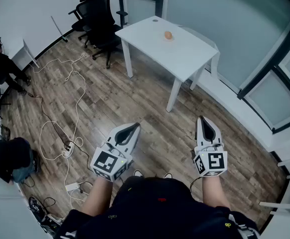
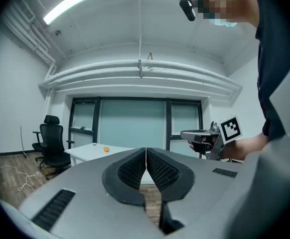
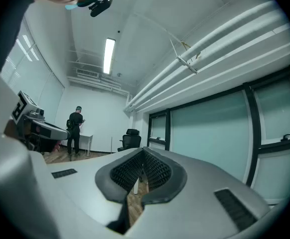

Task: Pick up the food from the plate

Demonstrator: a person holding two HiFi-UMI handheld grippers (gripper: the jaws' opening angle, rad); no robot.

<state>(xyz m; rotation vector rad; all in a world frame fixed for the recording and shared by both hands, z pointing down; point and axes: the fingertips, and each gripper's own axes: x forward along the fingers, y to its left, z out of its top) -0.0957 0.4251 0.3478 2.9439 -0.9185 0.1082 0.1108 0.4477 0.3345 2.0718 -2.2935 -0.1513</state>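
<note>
1. Plainly, the food (image 1: pixel 168 35) sits far off on the white worktop (image 1: pixel 185 51), near the middle of its top, well apart from both claws and straight ahead of the person across the wooden floor (image 1: pixel 135 98).
2. Left claw (image 1: pixel 135 125) is pinched fully together with nothing in it; its own view shows the ribbed black pads (image 2: pixel 135 169) meeting tip to tip.
3. Right claw (image 1: pixel 203 118) is likewise closed tight and empty, its dimpled pads (image 3: pixel 157 171) pressed together.
4. Seen from the head view, the food lies forward of and roughly between the two claws. The left claw tilts toward it and the right points nearly straight ahead, so neither hand looks clearly nearer.
5. From the left gripper view the food appears as a small orange dot, off to the left of the closed tips.
6. It looks small, rounded and orange-brown; at this range I cannot tell a long axis. The plate is probably under it, though it blends into the white top.
7. Both claws have smooth grey shells; the worktop is matte white on slim legs.
8. My judgement: walking up comes first, then opening one claw before reaching.
</note>
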